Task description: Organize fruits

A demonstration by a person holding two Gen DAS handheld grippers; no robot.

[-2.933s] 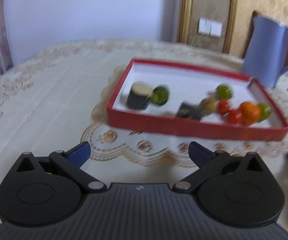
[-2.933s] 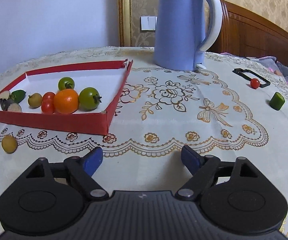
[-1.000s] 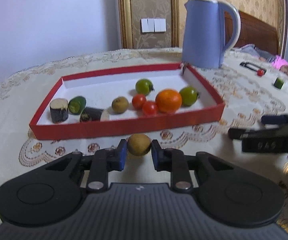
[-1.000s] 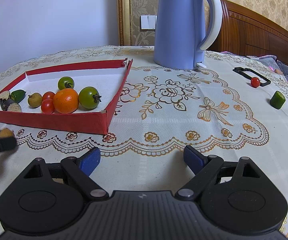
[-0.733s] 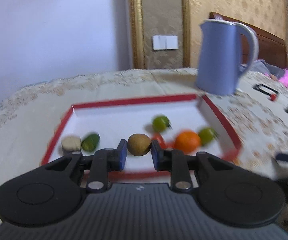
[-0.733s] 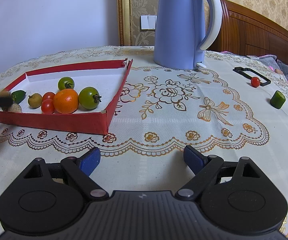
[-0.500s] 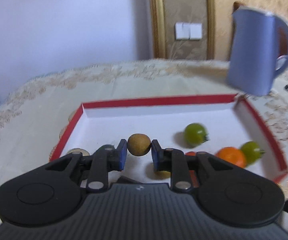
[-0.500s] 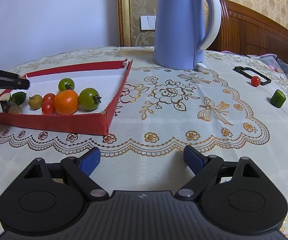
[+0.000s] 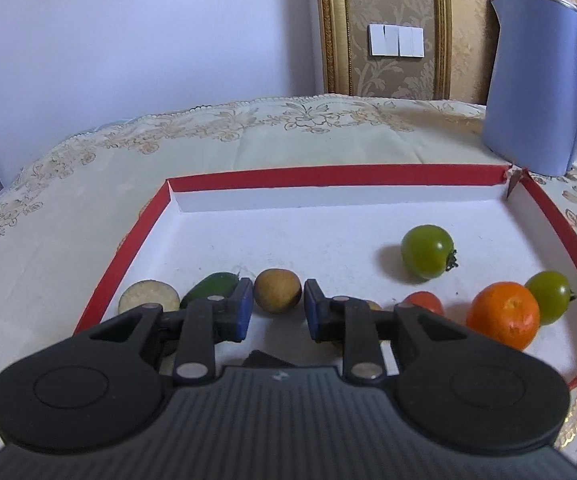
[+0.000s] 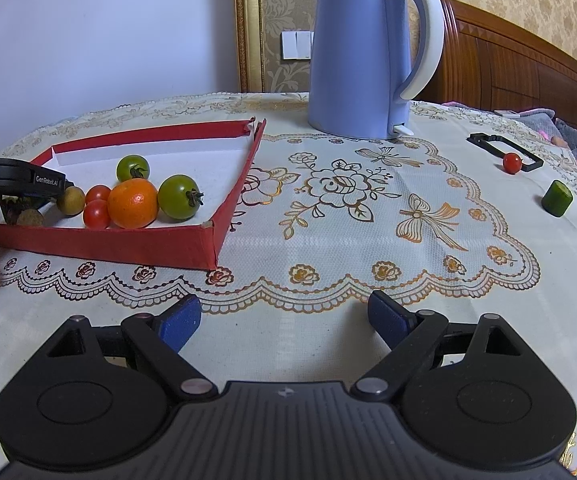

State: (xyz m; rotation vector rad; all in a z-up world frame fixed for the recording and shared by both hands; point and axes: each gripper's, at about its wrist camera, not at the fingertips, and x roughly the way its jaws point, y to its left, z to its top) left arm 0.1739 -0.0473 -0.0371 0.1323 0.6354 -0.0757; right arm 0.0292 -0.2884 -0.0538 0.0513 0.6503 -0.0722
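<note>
Left gripper (image 9: 278, 306): hovering over the red tray (image 9: 328, 174), jaws opening, the blue pads showing slim gaps beside the brown round fruit (image 9: 277, 290) between them
Brown round fruit: sitting low over the tray's white floor, next to the green cucumber piece (image 9: 210, 286)
Right gripper (image 10: 284, 320): jaws standing wide apart with nothing between them, hanging above the counter (image 10: 328, 240)
Tray fruit: orange (image 10: 132, 203), green tomato (image 10: 179, 197), red tomatoes (image 10: 97, 212)
Loose items: red tomato (image 10: 512, 162) and green chunk (image 10: 556, 198) lying far right
</note>
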